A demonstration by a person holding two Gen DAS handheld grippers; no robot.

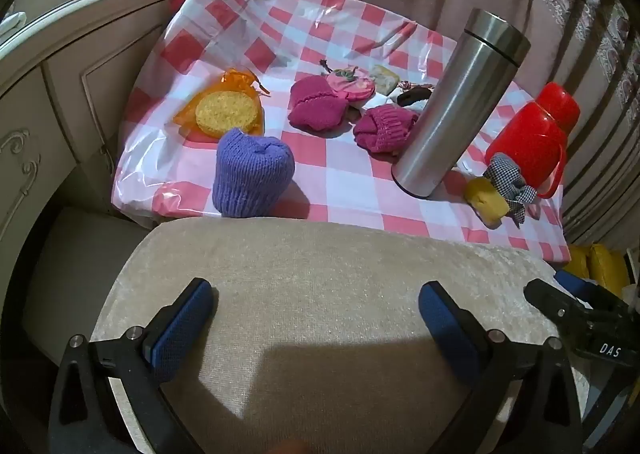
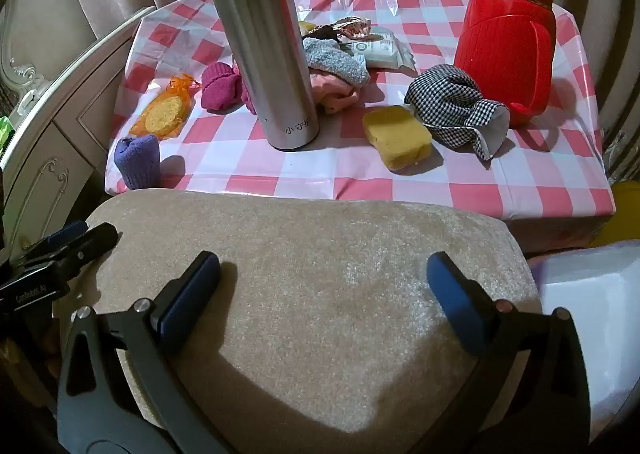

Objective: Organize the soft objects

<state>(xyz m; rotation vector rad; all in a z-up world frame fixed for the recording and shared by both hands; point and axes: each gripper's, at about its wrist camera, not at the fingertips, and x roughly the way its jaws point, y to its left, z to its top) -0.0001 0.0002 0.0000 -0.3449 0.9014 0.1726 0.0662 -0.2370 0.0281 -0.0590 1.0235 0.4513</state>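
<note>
Sponge (image 1: 226, 113) round, perhaps inside orange mesh pouch (image 1: 188, 114), checked tablecloth (image 2: 520, 182)

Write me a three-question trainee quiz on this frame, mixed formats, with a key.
1. True or false: both the left gripper and the right gripper are open with nothing between their pads.
2. Multiple choice: what lies right beside the yellow sponge? A. the purple sock B. the checked cloth C. the orange pouch
3. Fill in: the steel flask and the red flask both stand ____ on the checked tablecloth.

Key: 1 true; 2 B; 3 upright.
</note>
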